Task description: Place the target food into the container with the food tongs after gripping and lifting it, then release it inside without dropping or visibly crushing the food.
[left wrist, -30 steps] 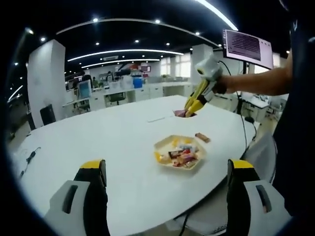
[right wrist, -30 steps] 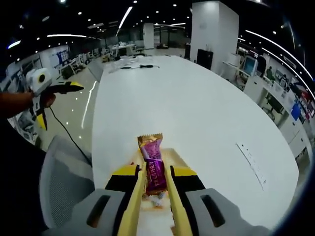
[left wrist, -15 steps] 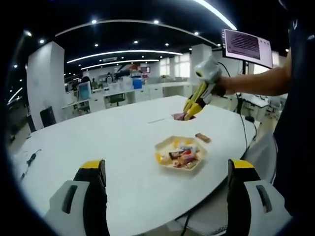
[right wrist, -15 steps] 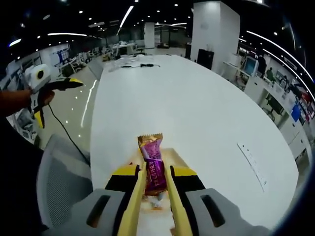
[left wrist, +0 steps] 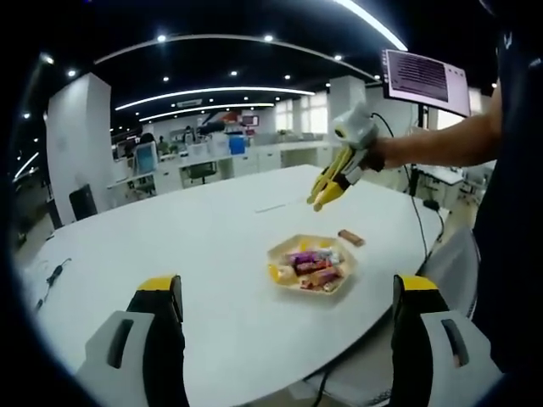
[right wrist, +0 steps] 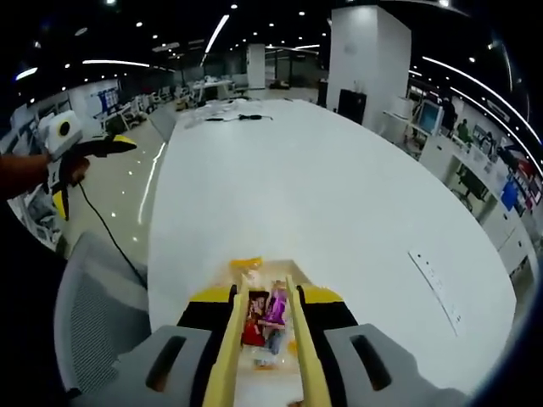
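Note:
A purple-wrapped candy bar (left wrist: 300, 257) lies among several other wrapped snacks in the pale yellow tray (left wrist: 279, 251) near the white table's edge. My right gripper (left wrist: 316, 202) hangs above and behind the tray with nothing at its tips. In the right gripper view the same bar (right wrist: 275, 307) shows down in the tray (right wrist: 254, 264), between the slightly open jaws of my right gripper (right wrist: 266, 280) but below them and free. My left gripper (left wrist: 287, 284) is wide open and holds nothing; it also shows off the table to the side (right wrist: 93, 146).
A brown snack bar (left wrist: 349, 238) lies on the table just beyond the tray. A grey mesh chair (right wrist: 93, 322) stands at the table's edge. A paper strip (right wrist: 433, 284) and a cable (left wrist: 51, 271) lie farther off on the broad white tabletop (right wrist: 322, 195).
The purple bar has left my right gripper's jaws and now lies in the tray. The right gripper has drawn back a little above the tray. The left gripper has stayed put.

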`<state>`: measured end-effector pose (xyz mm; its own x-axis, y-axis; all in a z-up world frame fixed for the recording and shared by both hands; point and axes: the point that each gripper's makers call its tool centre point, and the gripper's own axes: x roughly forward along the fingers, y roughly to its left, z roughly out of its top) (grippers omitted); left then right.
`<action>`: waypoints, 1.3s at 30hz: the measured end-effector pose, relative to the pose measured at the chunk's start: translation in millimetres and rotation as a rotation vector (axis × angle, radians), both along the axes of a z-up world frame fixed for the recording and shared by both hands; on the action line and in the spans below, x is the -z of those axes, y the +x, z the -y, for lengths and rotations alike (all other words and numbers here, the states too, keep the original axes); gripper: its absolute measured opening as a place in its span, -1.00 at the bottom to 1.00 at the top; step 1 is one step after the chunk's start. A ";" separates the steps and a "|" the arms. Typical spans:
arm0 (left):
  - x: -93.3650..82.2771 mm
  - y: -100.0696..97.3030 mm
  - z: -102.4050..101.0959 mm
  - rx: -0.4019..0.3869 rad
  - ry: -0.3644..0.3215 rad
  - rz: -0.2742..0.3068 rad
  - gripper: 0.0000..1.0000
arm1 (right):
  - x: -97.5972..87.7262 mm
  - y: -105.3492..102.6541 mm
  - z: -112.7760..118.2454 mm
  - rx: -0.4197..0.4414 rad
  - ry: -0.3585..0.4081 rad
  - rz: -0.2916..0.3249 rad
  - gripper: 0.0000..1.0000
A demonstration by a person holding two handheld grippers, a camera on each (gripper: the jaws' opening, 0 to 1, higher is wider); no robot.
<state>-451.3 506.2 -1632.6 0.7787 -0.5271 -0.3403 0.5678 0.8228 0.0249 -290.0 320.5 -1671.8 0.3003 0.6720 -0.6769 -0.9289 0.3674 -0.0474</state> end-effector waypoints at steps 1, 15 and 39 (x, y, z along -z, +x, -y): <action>0.4 -0.2 0.0 0.000 -0.001 0.000 0.99 | -0.5 -0.4 0.4 -0.002 0.000 0.001 -0.46; 3.6 -3.5 16.3 0.038 0.011 0.002 0.99 | -18.3 10.2 39.7 0.109 0.013 0.045 -0.45; 9.8 12.0 30.4 0.045 -0.008 0.006 0.99 | 4.8 7.0 160.3 0.449 0.017 0.133 -0.46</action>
<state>-439.3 475.8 -1642.4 0.7559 -0.5645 -0.3317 0.6044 0.7964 0.0220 -283.0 160.3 -1676.7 0.6473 0.4661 -0.6031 -0.6639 0.7335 -0.1458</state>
